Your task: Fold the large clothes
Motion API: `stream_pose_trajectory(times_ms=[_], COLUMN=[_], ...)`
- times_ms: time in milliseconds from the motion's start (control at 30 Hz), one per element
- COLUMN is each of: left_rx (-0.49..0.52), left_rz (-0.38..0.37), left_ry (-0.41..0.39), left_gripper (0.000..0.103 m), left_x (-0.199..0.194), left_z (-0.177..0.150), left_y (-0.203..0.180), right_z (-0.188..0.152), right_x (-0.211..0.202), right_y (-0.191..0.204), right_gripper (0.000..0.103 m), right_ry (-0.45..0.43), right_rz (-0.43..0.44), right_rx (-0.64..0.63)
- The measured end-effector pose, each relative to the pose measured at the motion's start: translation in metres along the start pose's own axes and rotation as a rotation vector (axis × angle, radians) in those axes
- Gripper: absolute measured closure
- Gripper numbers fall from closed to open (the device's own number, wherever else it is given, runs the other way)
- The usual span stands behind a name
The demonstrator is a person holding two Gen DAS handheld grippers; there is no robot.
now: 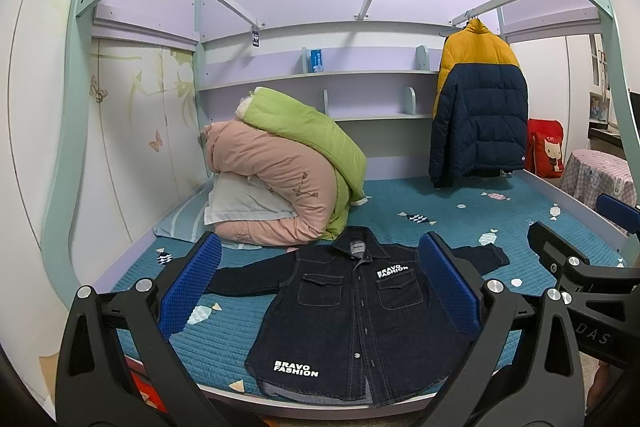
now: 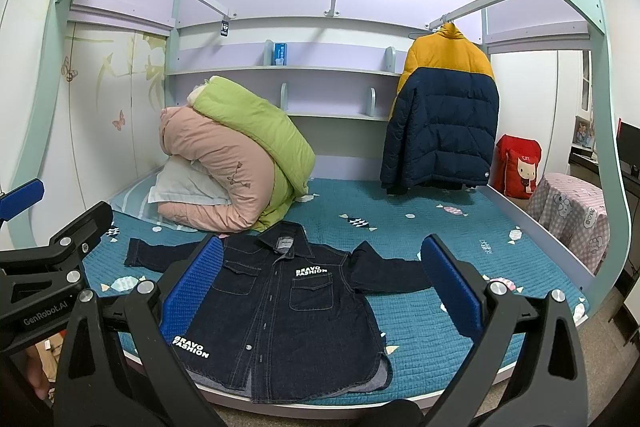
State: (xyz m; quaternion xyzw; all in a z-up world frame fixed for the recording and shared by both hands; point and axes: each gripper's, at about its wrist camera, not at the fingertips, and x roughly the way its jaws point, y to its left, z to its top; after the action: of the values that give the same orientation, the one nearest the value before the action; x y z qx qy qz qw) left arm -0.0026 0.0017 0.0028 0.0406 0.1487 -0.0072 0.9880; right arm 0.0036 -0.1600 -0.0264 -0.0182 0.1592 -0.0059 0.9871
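A dark denim shirt (image 1: pixel 340 323) lies flat and face up on the teal bed (image 1: pixel 460 215), buttoned, collar toward the back shelves and both sleeves spread out to the sides, its hem near the front edge of the mattress. The left hand-held gripper (image 1: pixel 320 287) and the right hand-held gripper (image 2: pixel 324 287) both hang above the shirt with their blue fingers spread wide, grasping nothing. Behind the shirt sits a pile of pink and green quilts (image 1: pixel 288 167), and a yellow and navy puffer jacket (image 1: pixel 476 103) hangs from a rail.
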Motion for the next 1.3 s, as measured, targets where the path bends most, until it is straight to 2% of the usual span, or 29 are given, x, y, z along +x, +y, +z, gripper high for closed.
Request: stream_pose_trajectory(times_ms=[1167,1300], left_rx=[0.003,0.001], left_rz=[0.002,-0.001], left_ry=[-0.005,-0.001], left_gripper=[0.005,0.005], left_x=[-0.004,-0.007], left_z=[0.005,0.01], left_y=[0.001,0.007], right_z=[0.001,0.007], right_x=[-0.001,-0.003], right_y=[0.0,-0.011], right_gripper=[0.007,0.007], right_ry=[-0.002,0.001], right_rz=[-0.002,-0.003], right_rx=[0.002,0.002])
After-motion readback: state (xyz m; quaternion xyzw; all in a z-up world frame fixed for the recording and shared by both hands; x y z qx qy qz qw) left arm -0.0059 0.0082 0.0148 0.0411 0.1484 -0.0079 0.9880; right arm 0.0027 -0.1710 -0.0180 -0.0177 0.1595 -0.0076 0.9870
